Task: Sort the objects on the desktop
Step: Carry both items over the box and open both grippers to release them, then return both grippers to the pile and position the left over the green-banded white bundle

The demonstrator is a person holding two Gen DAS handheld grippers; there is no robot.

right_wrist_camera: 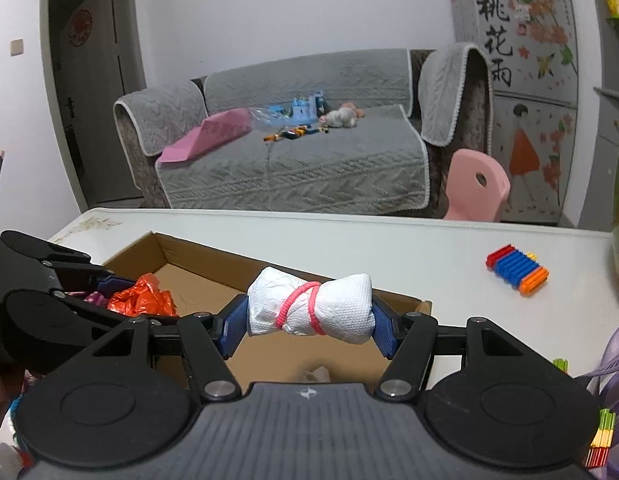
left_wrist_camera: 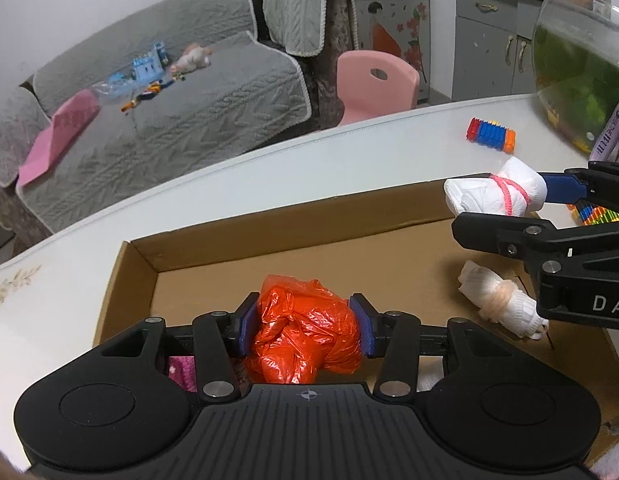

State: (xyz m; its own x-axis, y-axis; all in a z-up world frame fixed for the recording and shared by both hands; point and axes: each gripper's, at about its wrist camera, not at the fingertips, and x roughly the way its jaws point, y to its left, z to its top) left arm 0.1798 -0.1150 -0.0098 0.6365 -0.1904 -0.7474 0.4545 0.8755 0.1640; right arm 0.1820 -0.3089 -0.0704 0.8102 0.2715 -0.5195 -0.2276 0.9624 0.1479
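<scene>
Left tongs (left_wrist_camera: 305, 330) clamp a crumpled orange bag (left_wrist_camera: 305, 336) between the blue pads, held over the left end of the open cardboard box (left_wrist_camera: 269, 256) on the white desk (left_wrist_camera: 349, 136). Right tongs (right_wrist_camera: 309, 316) clamp a white roll (right_wrist_camera: 309, 306) tied with a pink band (right_wrist_camera: 305, 300), above the box's far wall.

Left view only: a second white roll (left_wrist_camera: 497, 300) bound with a pale band, lying on the box floor under the right tongs; something pink (left_wrist_camera: 181, 372) under the left tongs; a glass bowl (left_wrist_camera: 577, 60) of green water at the desk's right end; white letters "DA" on the right tongs' body, the rest cut off.

Right view only: a door (right_wrist_camera: 93, 80) at left; large black characters "桃花雨" on the flowered fridge (right_wrist_camera: 517, 80).

Both views: a block (right_wrist_camera: 517, 272) of red, blue and orange pieces on the desk, well apart from the box; grey sofa (right_wrist_camera: 289, 160) and pink chair (right_wrist_camera: 477, 188) behind.
</scene>
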